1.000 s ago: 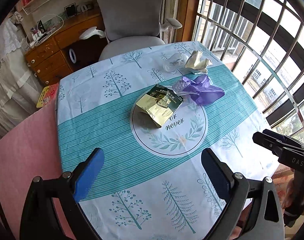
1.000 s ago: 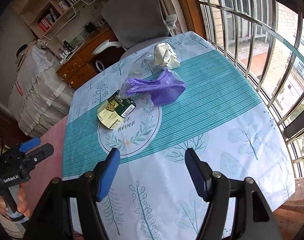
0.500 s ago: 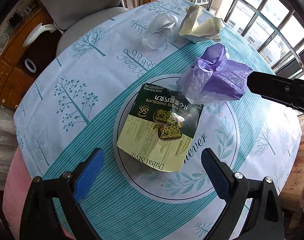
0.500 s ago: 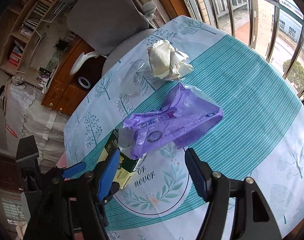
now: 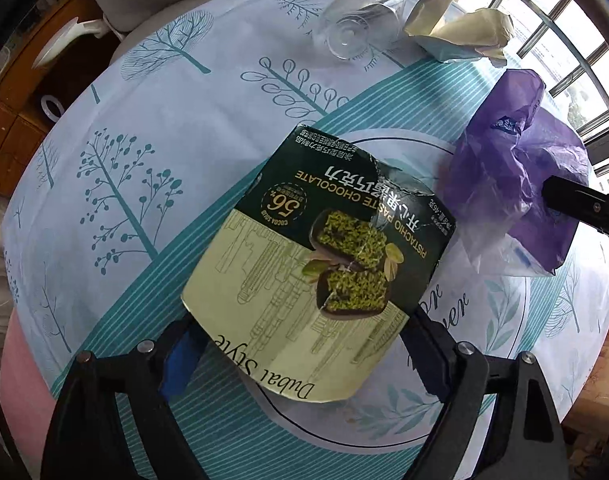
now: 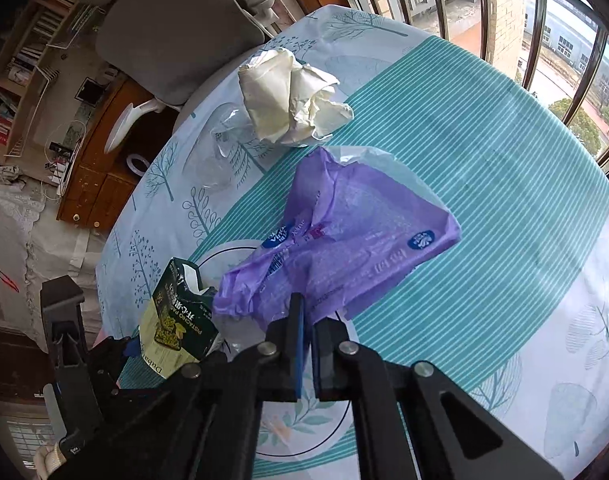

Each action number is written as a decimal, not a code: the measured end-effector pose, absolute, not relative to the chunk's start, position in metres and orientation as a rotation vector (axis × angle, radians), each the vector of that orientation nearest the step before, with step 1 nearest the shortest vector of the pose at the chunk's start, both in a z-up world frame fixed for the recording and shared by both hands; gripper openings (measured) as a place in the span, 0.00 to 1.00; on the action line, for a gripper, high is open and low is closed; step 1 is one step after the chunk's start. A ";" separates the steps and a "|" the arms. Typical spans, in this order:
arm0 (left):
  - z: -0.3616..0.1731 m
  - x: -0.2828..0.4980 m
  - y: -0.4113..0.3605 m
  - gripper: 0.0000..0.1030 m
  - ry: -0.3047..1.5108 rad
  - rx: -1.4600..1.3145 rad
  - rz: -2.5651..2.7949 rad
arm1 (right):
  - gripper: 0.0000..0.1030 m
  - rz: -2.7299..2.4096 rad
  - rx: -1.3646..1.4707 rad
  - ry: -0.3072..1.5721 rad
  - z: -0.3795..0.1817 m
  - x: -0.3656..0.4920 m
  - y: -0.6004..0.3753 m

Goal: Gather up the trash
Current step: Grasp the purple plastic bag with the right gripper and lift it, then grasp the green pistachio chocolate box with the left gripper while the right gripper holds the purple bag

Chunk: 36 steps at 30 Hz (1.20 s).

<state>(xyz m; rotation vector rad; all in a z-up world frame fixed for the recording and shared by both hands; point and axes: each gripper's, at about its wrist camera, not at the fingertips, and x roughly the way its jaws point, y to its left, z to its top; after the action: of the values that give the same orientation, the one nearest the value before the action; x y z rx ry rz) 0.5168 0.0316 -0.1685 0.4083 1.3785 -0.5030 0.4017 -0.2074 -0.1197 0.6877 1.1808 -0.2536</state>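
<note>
chocolate boxes: one, green and cream chocolate box [image 5: 316, 248], centre of the left wrist view, lower left of the right wrist view [image 6: 176, 320]
purple plastic bags: one, purple bag [image 6: 344, 236], centre of the right wrist view, right edge of the left wrist view [image 5: 516, 184]
crumpled papers: one, cream paper wad [image 6: 292, 100], upper centre; upper right in the left wrist view [image 5: 460, 28]
clear plastic cups: one, clear cup [image 5: 356, 24], lying on its side, top centre; faint beside the wad in the right wrist view [image 6: 220, 148]
tablecloths: one, tree-print tablecloth [image 5: 144, 152]
chairs: one, grey chair [image 6: 164, 36], upper left
tape rolls: one, tape roll [image 6: 135, 162], left of centre
</note>
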 end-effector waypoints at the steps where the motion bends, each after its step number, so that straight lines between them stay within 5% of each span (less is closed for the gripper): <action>1: -0.167 0.516 0.032 0.79 1.377 0.394 -0.511 | 0.01 -0.249 0.670 1.174 -0.116 0.396 -0.207; 5: -0.162 0.510 0.041 0.64 1.369 0.327 -0.499 | 0.01 -0.223 0.626 1.153 -0.101 0.374 -0.206; 6: -0.160 0.507 0.044 0.27 1.372 0.306 -0.494 | 0.01 -0.218 0.621 1.150 -0.097 0.368 -0.206; 7: -0.158 0.503 0.049 0.02 1.368 0.306 -0.464 | 0.01 -0.214 0.616 1.147 -0.094 0.363 -0.206; 15: -0.150 0.474 0.082 0.03 1.429 0.128 -0.414 | 0.01 -0.153 0.568 1.176 -0.086 0.326 -0.199; 21: -0.126 0.470 0.090 0.14 1.372 0.130 -0.388 | 0.01 -0.124 0.584 1.180 -0.087 0.319 -0.205; 23: -0.118 0.474 0.089 0.24 1.355 0.133 -0.387 | 0.01 -0.119 0.592 1.166 -0.085 0.322 -0.207; 25: -0.112 0.479 0.087 0.59 1.336 0.144 -0.392 | 0.01 -0.116 0.593 1.149 -0.082 0.329 -0.208; 27: -0.102 0.483 0.078 0.73 1.305 0.168 -0.400 | 0.01 -0.112 0.598 1.136 -0.081 0.337 -0.209; 30: -0.098 0.497 0.061 0.74 1.297 0.221 -0.412 | 0.01 -0.108 0.606 1.132 -0.084 0.349 -0.208; 34: -0.101 0.524 0.043 0.99 1.289 0.286 -0.428 | 0.01 -0.114 0.620 1.124 -0.090 0.364 -0.209; 36: -0.100 0.537 0.032 0.99 1.267 0.330 -0.447 | 0.01 -0.121 0.643 1.118 -0.093 0.370 -0.211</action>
<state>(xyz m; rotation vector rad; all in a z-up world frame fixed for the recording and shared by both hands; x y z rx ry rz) 0.5368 0.0320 -0.1002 0.3305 1.2675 -0.4474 0.3705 -0.2113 -0.0933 0.6431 1.1183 -0.1214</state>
